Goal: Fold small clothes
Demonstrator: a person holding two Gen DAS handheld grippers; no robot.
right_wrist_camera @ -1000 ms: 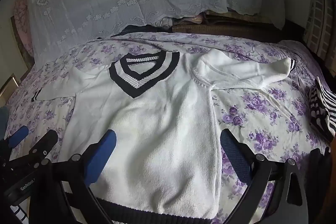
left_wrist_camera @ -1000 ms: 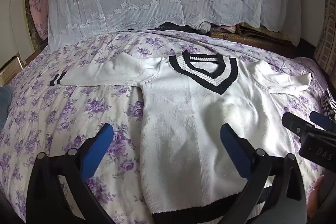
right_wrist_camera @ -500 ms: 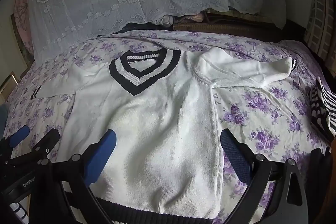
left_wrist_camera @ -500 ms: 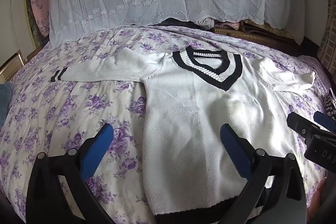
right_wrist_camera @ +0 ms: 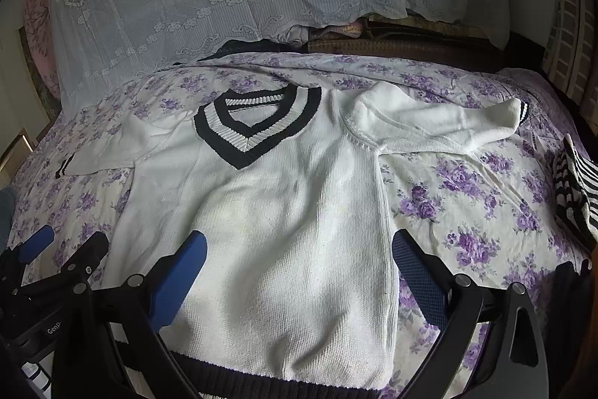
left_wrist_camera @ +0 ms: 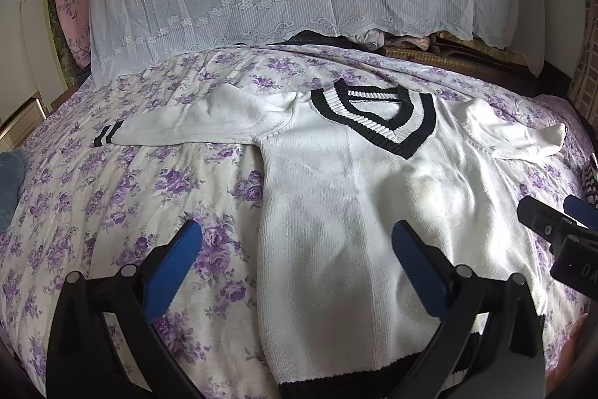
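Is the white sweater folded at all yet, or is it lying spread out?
Spread out, unfolded. The white sweater lies flat, front up, on the floral bedsheet, both sleeves stretched sideways, V-neck collar and dark hem fully showing.

item: white knit sweater (left_wrist_camera: 358,212), black-and-white striped V-neck, black hem
pose: flat, front up, unfolded
sleeves: both spread sideways
location: on purple floral bedspread (left_wrist_camera: 112,193)
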